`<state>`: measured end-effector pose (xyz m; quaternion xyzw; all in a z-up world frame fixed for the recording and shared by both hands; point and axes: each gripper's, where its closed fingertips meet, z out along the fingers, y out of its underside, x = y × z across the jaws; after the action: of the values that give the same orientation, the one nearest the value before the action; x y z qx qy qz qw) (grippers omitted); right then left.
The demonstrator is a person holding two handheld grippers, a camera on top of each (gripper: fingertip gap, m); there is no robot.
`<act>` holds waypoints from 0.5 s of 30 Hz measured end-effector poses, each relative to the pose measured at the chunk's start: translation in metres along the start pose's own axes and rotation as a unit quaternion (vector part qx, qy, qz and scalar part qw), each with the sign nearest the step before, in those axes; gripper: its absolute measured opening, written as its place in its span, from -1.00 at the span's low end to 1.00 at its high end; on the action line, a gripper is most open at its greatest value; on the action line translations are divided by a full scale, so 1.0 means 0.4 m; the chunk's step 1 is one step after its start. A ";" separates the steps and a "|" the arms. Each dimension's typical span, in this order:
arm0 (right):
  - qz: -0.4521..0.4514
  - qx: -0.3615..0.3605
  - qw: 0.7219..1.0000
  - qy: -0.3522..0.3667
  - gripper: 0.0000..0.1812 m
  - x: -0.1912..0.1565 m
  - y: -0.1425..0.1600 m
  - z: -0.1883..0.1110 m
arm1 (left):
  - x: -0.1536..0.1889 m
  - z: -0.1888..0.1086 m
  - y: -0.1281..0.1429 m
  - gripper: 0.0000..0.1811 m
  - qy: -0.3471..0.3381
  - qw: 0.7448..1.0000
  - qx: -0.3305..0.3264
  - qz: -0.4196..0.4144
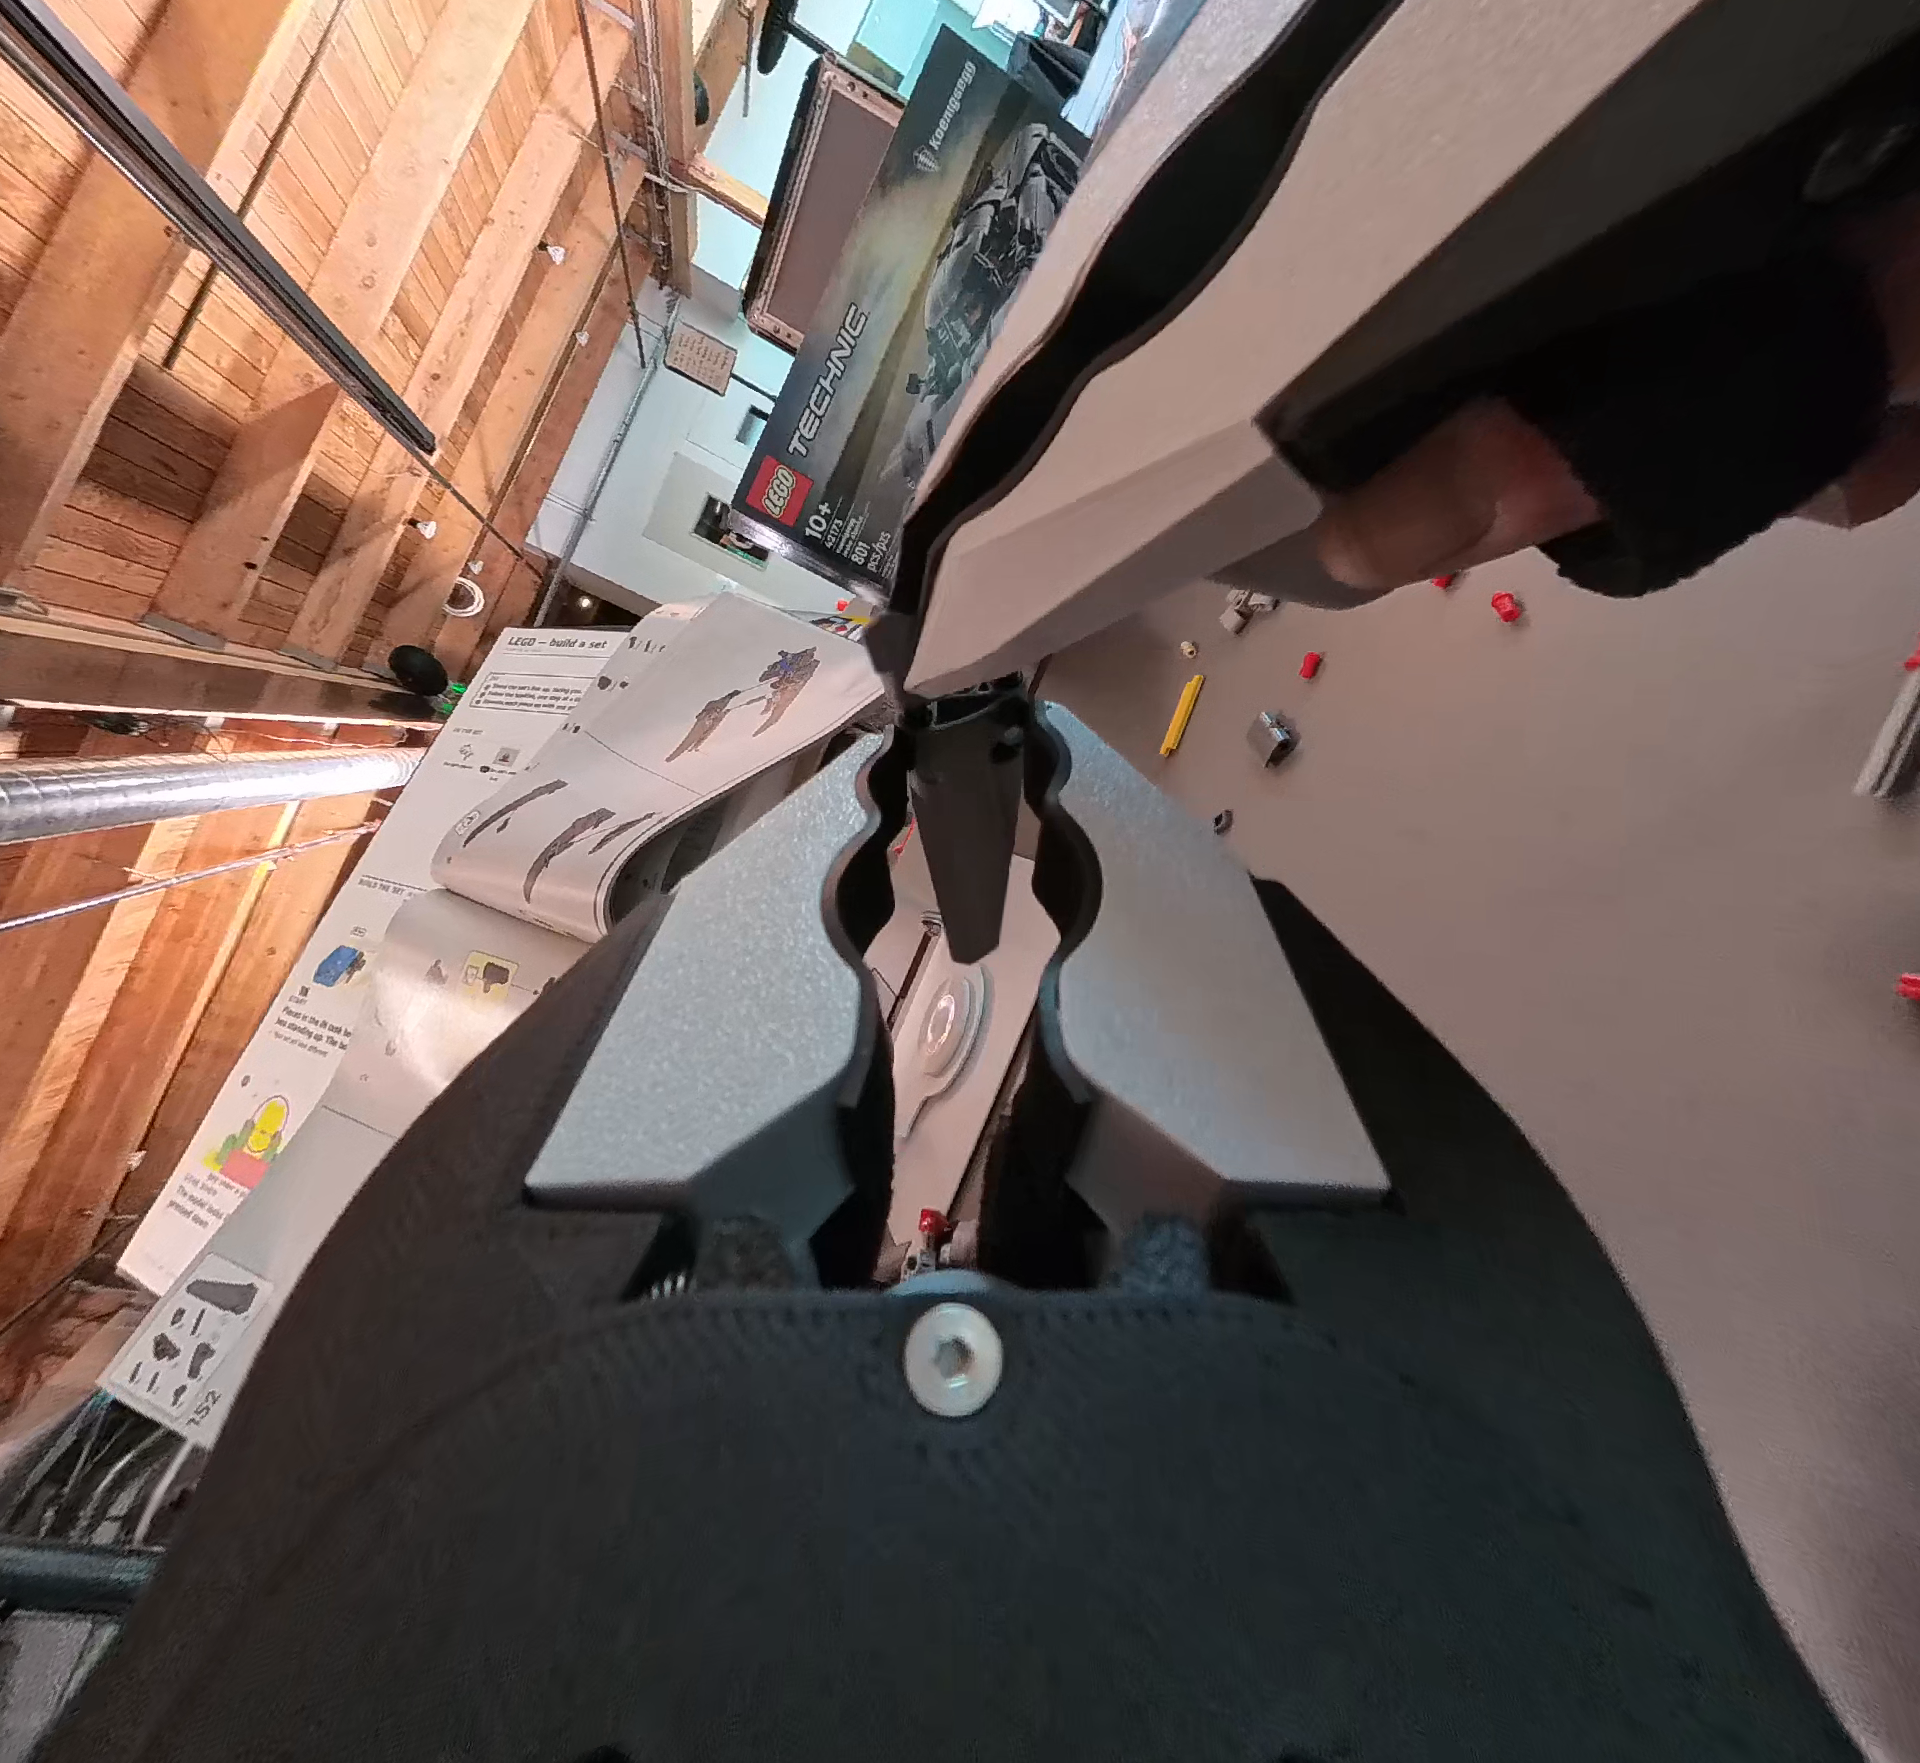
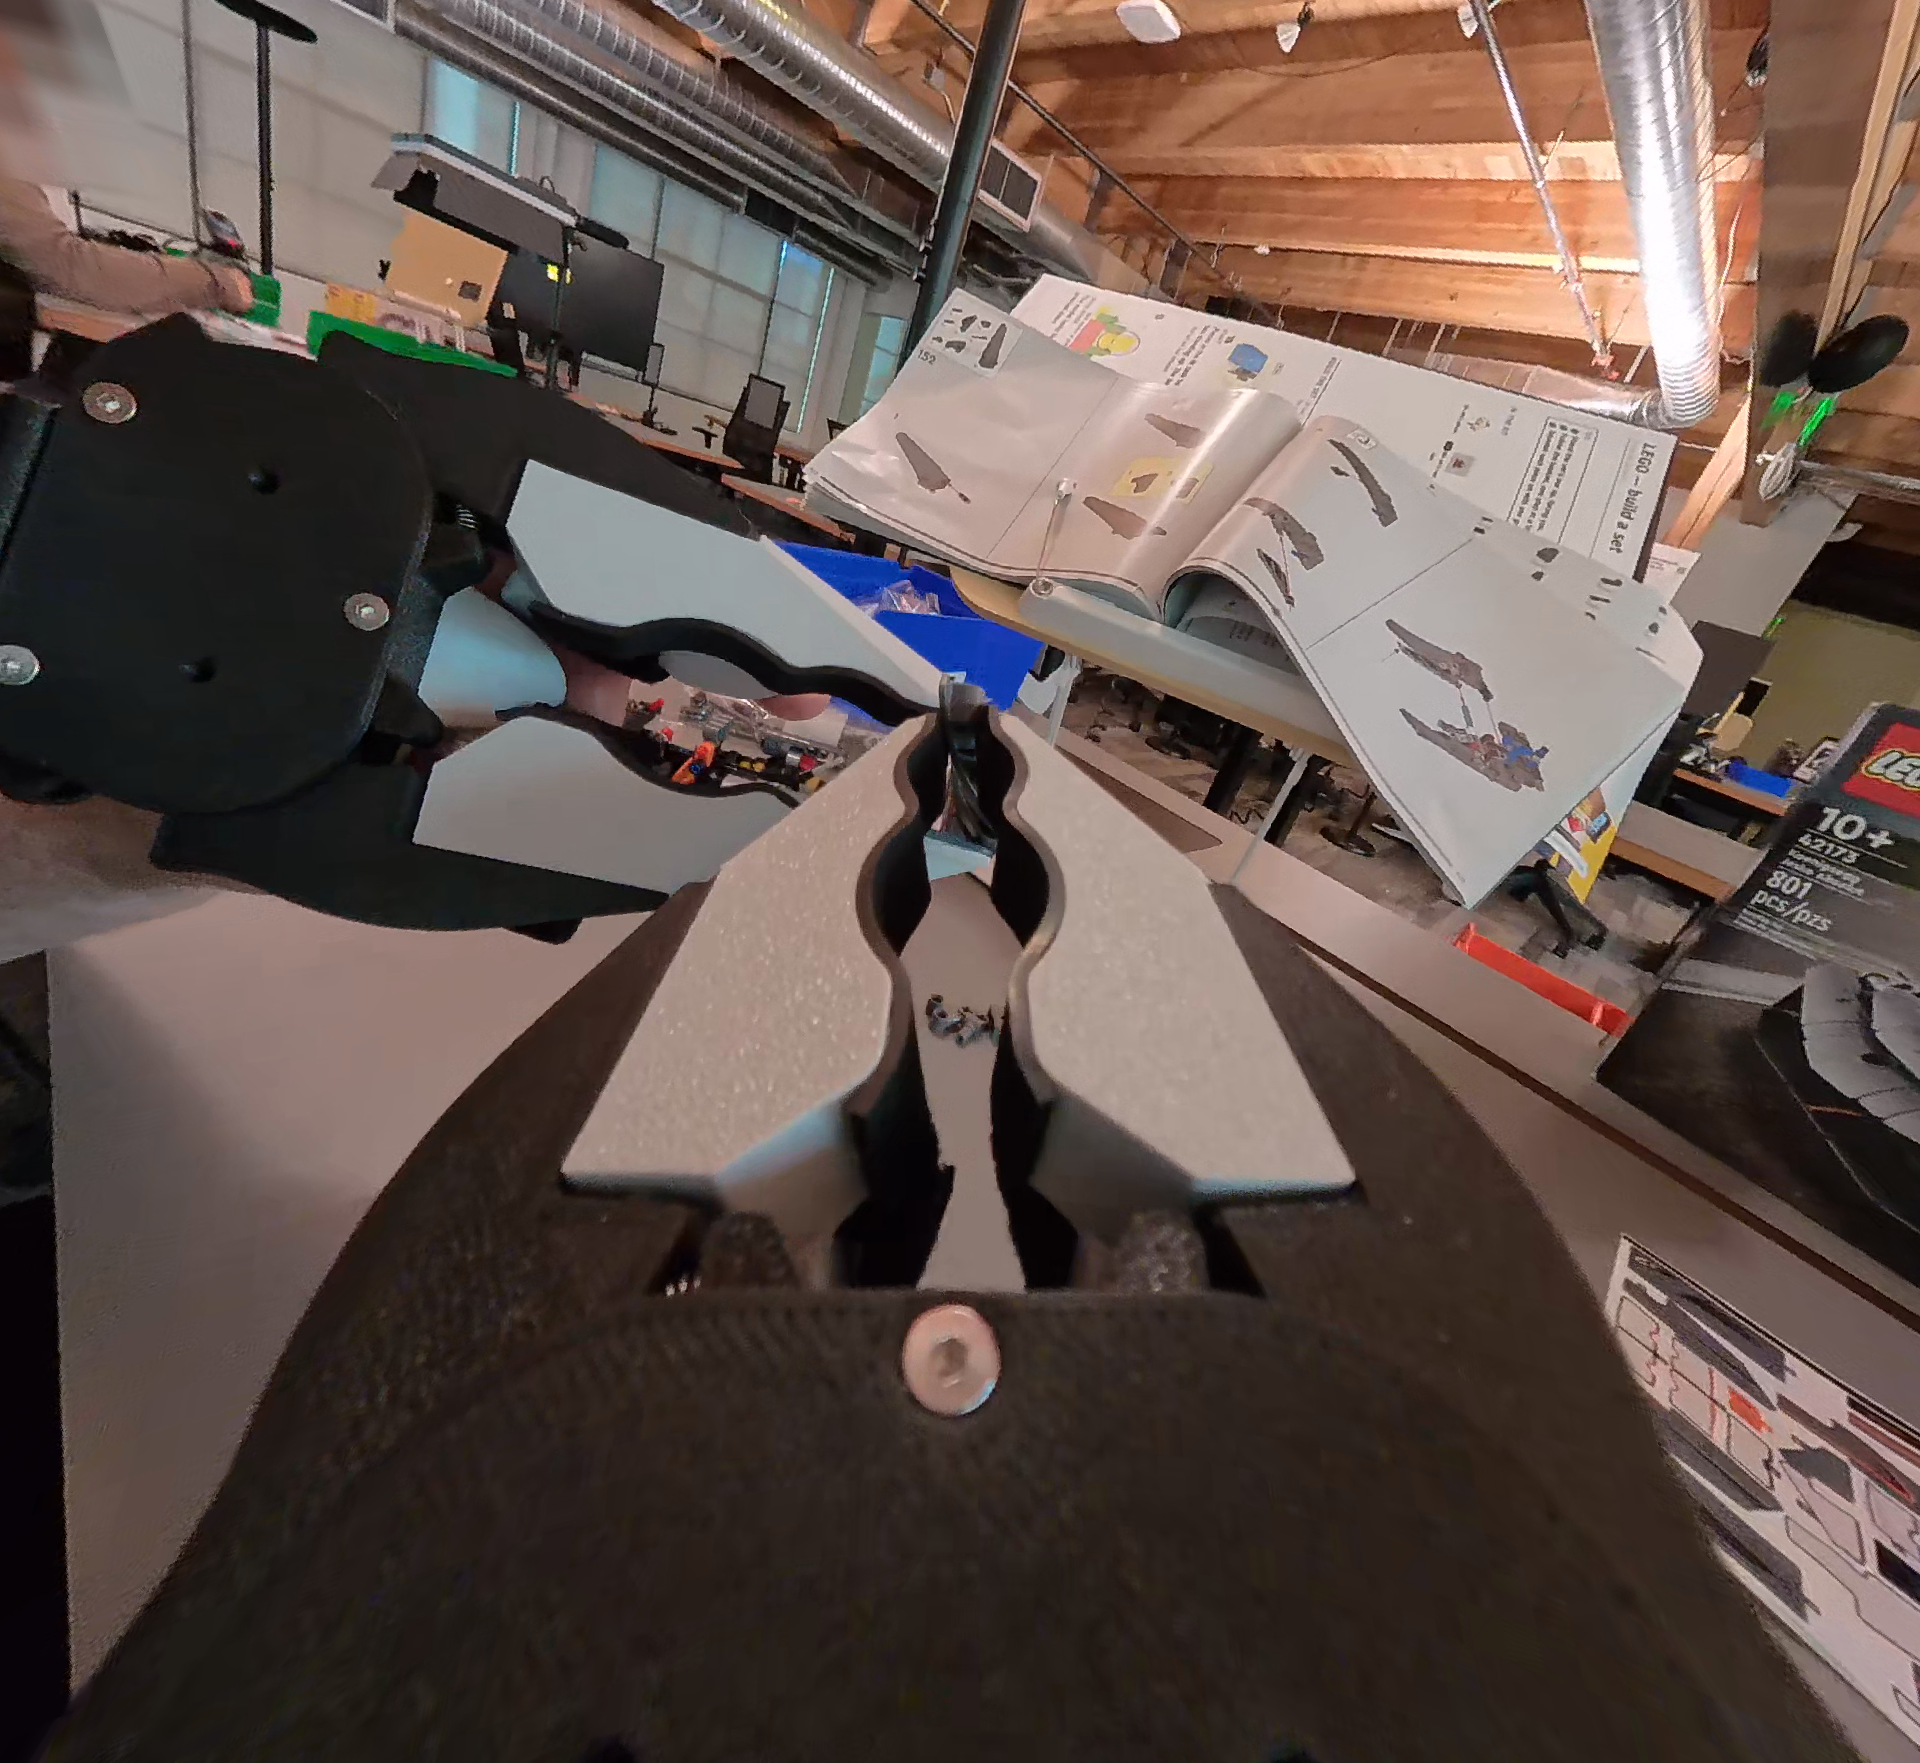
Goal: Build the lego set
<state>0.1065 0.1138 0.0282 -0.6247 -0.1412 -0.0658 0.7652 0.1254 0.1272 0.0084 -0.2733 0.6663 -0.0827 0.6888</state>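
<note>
Fingers (image 1: 1049, 778) pinching dark lego panel (image 1: 961, 851), grey table (image 1: 1507, 882), timber ceiling (image 2: 1299, 103)

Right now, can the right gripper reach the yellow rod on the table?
Probably not yet: the right gripper is shut on the dark panel, which the left gripper also holds. The yellow rod itself lies unobstructed.

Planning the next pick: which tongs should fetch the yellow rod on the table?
Right, probably: left tongs clamp the dark grey tapered panel along its sides; right tongs only nip its far end, nearer the yellow rod.
</note>
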 end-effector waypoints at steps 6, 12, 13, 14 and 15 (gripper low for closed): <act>-0.016 -0.005 1.000 0.010 -0.96 -0.001 0.002 0.005 | -0.002 0.002 0.003 -0.81 0.001 1.000 -0.003 0.000; -0.002 -0.001 1.000 0.001 -0.97 0.002 0.001 0.008 | -0.005 0.004 0.006 -0.80 0.005 1.000 0.000 -0.014; 0.005 0.001 1.000 -0.004 -0.97 0.003 -0.001 0.008 | -0.007 0.004 0.004 -0.80 0.007 1.000 0.002 -0.019; 0.015 0.007 1.000 -0.011 -0.96 0.005 -0.005 0.006 | -0.010 0.002 0.001 -0.80 0.005 1.000 0.005 -0.018; 0.022 0.013 0.999 -0.019 -0.97 0.006 -0.008 0.004 | -0.011 0.001 -0.001 -0.80 0.004 1.000 0.004 -0.016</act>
<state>0.1077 0.1150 0.0321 -0.6188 -0.1431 -0.0347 0.7716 0.1255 0.1292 0.0124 -0.2810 0.6647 -0.0972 0.6854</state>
